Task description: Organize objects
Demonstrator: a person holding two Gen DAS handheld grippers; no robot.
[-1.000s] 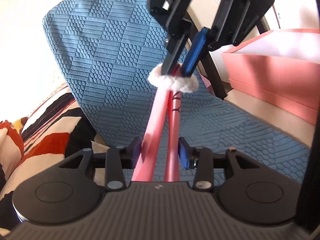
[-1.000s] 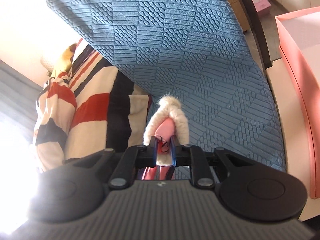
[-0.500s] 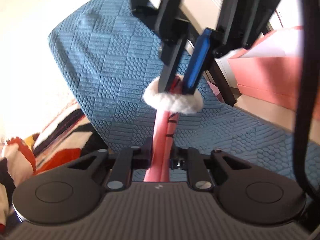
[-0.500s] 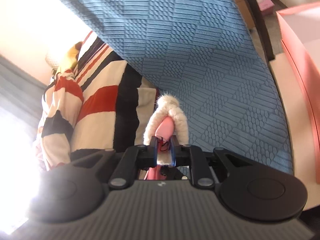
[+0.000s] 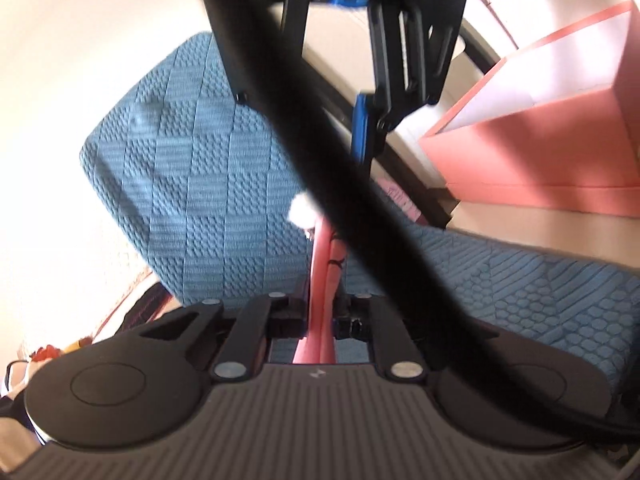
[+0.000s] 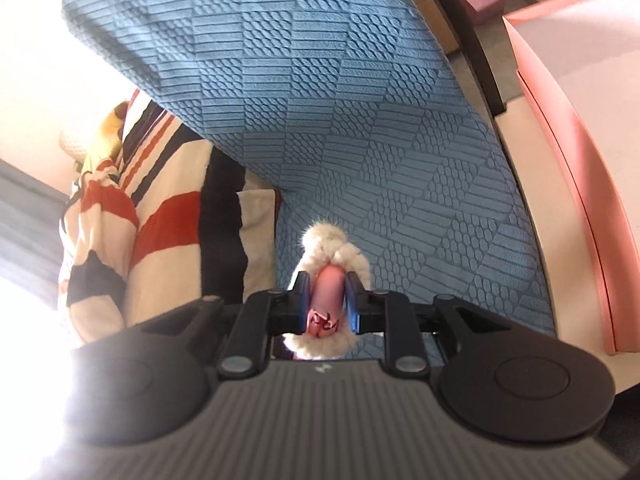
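A pink sock-like garment (image 5: pixel 325 264) with a white fluffy cuff (image 5: pixel 302 210) is stretched between both grippers above a blue textured sofa. My left gripper (image 5: pixel 320 320) is shut on its pink lower end. My right gripper (image 6: pixel 327 304) is shut on the cuffed end (image 6: pixel 326 300), with white fluff (image 6: pixel 324 240) sticking out past the fingers. In the left wrist view the right gripper (image 5: pixel 360 136) hangs above, partly hidden by a black cable (image 5: pixel 320 160).
The blue sofa back and seat (image 6: pixel 320 100) fill the middle. A striped red, black and cream blanket (image 6: pixel 152 220) lies at the left. A pink open box (image 5: pixel 552 128) stands at the right on a pale surface, also in the right wrist view (image 6: pixel 580 120).
The left gripper has closed tighter on the pink garment. Both grippers have shifted, and a black cable now crosses the left wrist view. The right gripper holds the cuff deeper between its fingers.
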